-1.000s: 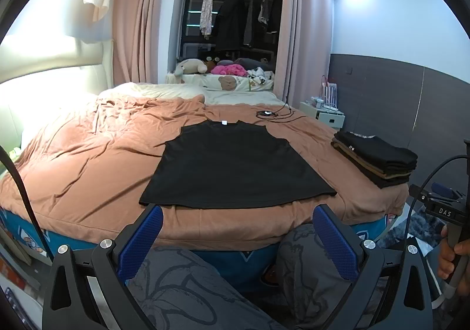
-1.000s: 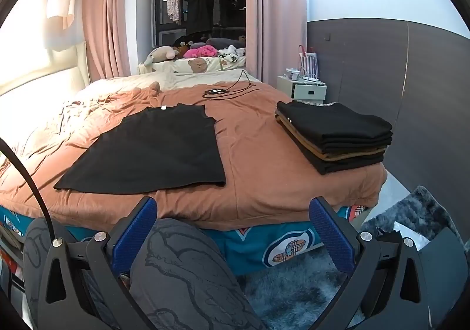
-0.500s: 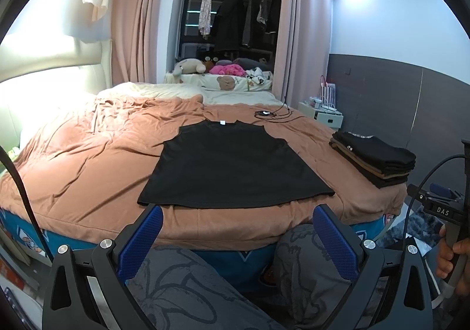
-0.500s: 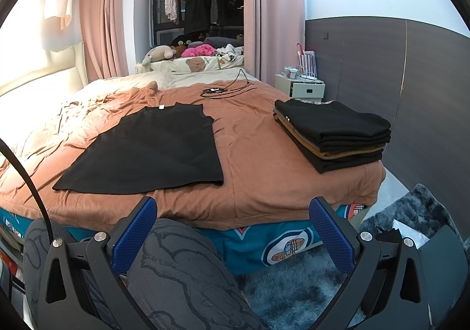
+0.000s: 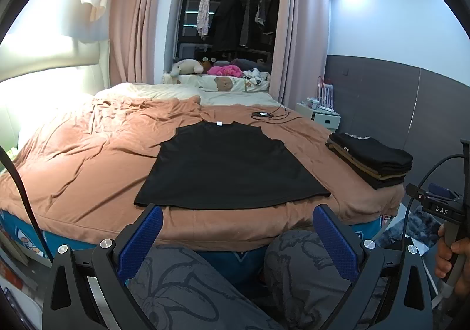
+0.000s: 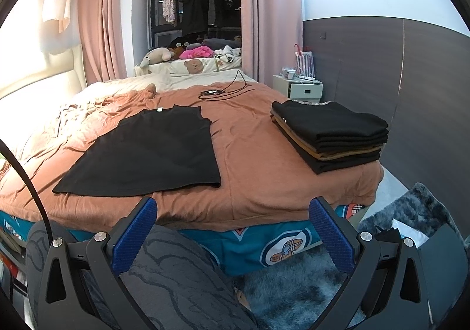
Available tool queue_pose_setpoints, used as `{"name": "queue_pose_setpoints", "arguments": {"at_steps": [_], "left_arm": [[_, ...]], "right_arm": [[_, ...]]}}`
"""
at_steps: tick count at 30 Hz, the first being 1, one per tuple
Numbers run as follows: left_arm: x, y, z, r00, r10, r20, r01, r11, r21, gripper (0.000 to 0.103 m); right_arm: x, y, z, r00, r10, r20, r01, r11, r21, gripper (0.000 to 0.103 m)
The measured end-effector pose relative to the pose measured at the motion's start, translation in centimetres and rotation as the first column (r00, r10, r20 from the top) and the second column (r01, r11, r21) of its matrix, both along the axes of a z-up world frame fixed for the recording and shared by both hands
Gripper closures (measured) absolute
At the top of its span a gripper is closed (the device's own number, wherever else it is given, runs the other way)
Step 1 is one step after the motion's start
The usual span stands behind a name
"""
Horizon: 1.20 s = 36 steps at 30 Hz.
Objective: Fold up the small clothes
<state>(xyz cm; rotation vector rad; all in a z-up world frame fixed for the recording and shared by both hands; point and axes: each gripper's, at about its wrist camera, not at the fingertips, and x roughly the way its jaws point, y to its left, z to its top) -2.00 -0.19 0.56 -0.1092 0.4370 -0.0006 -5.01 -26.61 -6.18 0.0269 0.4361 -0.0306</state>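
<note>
A black sleeveless top (image 5: 229, 167) lies spread flat on the brown bedspread (image 5: 82, 159), hem toward me; it also shows in the right wrist view (image 6: 152, 153). My left gripper (image 5: 238, 234) is open and empty, held off the bed's near edge above my knees, in front of the hem. My right gripper (image 6: 233, 225) is open and empty, off the near edge, right of the top. A stack of folded dark and tan clothes (image 6: 330, 134) sits at the bed's right corner, also in the left wrist view (image 5: 371, 162).
A black cable with a small device (image 6: 218, 90) lies on the bed behind the top. Pillows and plush toys (image 5: 188, 67) sit at the far end. A white nightstand (image 6: 296, 87) stands by the grey wall. A grey rug (image 6: 411, 212) covers the floor at right.
Both grippers have moved slightly closer to the bed and stay open. The top and the stack have not moved.
</note>
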Motion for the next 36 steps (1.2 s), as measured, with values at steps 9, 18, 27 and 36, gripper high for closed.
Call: {"name": "queue_pose_setpoints", "arguments": {"at_steps": [9, 18, 27, 36], "left_arm": [[0.1, 0.3, 0.2, 1.000, -0.012, 0.000, 0.012, 1.000, -0.018, 0.000], [2.0, 1.2, -0.5, 0.999, -0.012, -0.037, 0.010, 0.999, -0.045, 0.001], [6.8, 2.9, -1.8, 0.992, 0.012, -0.127, -0.021, 0.997, -0.068, 0.000], [11.4, 5.0, -3.8, 0.976, 0.019, -0.219, -0.044, 0.993, -0.106, 0.001]], "right_arm": [[-0.1, -0.2, 0.7, 1.000, 0.007, 0.030, -0.007, 1.000, 0.002, 0.000], [2.4, -1.6, 1.7, 0.999, 0.032, 0.032, -0.032, 0.999, 0.003, 0.000], [7.7, -1.7, 3.1, 0.989, 0.067, 0.135, -0.078, 0.994, 0.077, 0.000], [12.8, 0.5, 4.2, 0.996, 0.076, 0.044, -0.078, 0.996, 0.042, 0.000]]}}
